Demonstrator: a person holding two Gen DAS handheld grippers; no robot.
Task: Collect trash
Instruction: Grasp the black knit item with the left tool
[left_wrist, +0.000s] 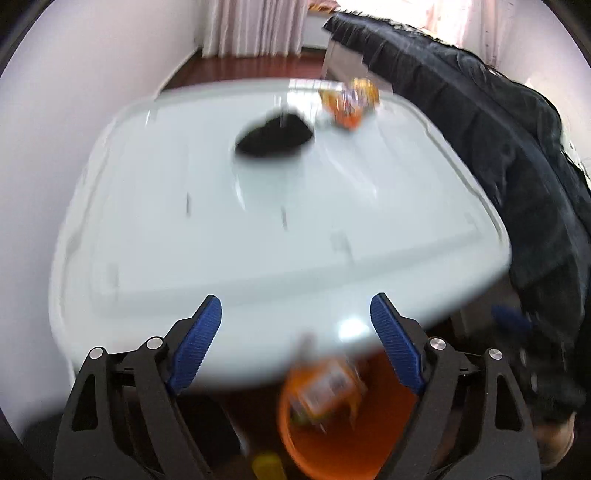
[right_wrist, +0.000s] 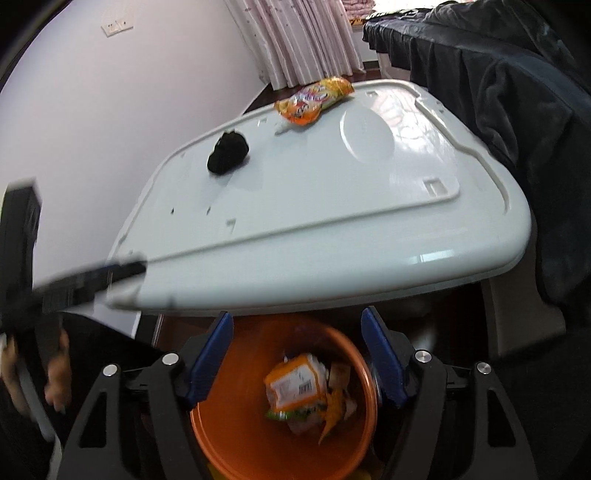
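Observation:
An orange bin (right_wrist: 258, 435) stands on the floor below the near edge of a white table (right_wrist: 332, 206). It holds an orange snack packet (right_wrist: 295, 384) and other wrappers. On the table lie a black crumpled lump (right_wrist: 227, 151) and an orange-yellow snack bag (right_wrist: 314, 99) at the far end. My right gripper (right_wrist: 297, 354) is open and empty above the bin. My left gripper (left_wrist: 295, 343) is open and empty over the table's near edge, with the bin (left_wrist: 332, 443) below it. The left wrist view is blurred; the lump (left_wrist: 273, 134) and bag (left_wrist: 349, 101) show far off.
A dark cloth (right_wrist: 517, 92) drapes over furniture along the table's right side. A white wall (right_wrist: 92, 110) runs on the left and pink curtains (right_wrist: 306, 40) hang at the back. The left gripper's body (right_wrist: 66, 284) shows blurred at the right wrist view's left edge.

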